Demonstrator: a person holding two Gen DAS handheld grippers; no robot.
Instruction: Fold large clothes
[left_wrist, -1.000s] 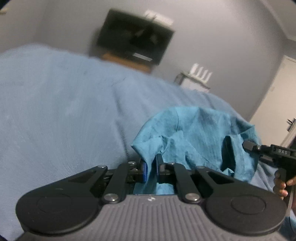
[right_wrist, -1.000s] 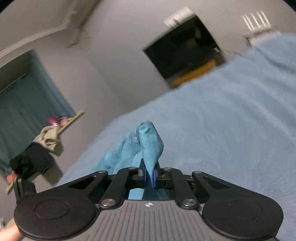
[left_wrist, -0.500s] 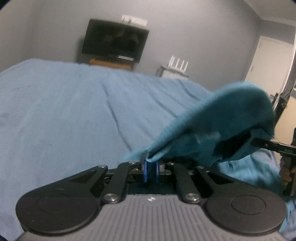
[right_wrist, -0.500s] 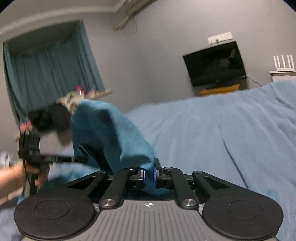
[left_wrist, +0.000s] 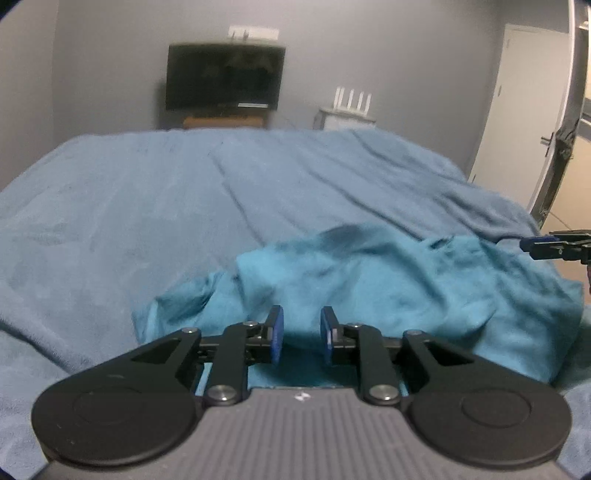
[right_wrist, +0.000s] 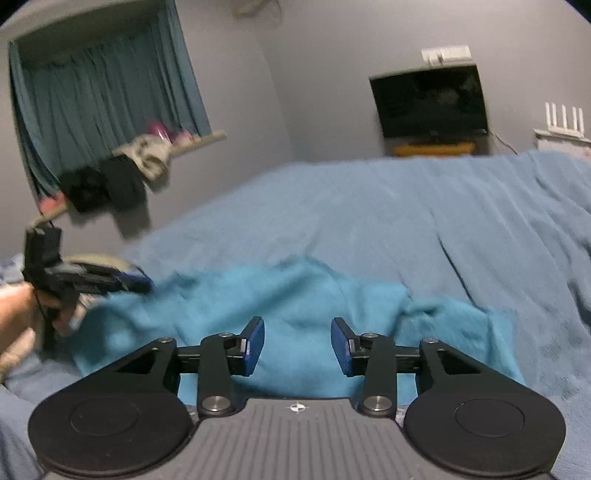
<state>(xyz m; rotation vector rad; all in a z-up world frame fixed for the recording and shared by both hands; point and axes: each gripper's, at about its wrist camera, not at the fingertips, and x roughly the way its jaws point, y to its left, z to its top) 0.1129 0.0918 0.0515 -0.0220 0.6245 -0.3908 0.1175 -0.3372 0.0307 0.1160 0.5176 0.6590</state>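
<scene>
A teal garment (left_wrist: 373, 291) lies rumpled on the blue bed cover (left_wrist: 184, 206), near its front edge. It also shows in the right wrist view (right_wrist: 280, 310). My left gripper (left_wrist: 300, 334) is open and empty, just above the garment's near edge. My right gripper (right_wrist: 297, 345) is open wider and empty, over the garment's near part. The right gripper's tip shows at the right edge of the left wrist view (left_wrist: 554, 246). The left gripper shows at the left of the right wrist view (right_wrist: 88, 278), held in a hand.
The bed cover (right_wrist: 424, 221) stretches far ahead. A dark TV (left_wrist: 225, 77) hangs on the far wall above a small stand. A white router (left_wrist: 352, 99) stands right of it. A door (left_wrist: 517, 110) is at the right. Curtains (right_wrist: 103, 96) and hanging clothes (right_wrist: 118, 177) are at the left.
Both grippers held the garment lifted above the bed. They have let go and opened, and the garment has dropped flat onto the bed cover.
</scene>
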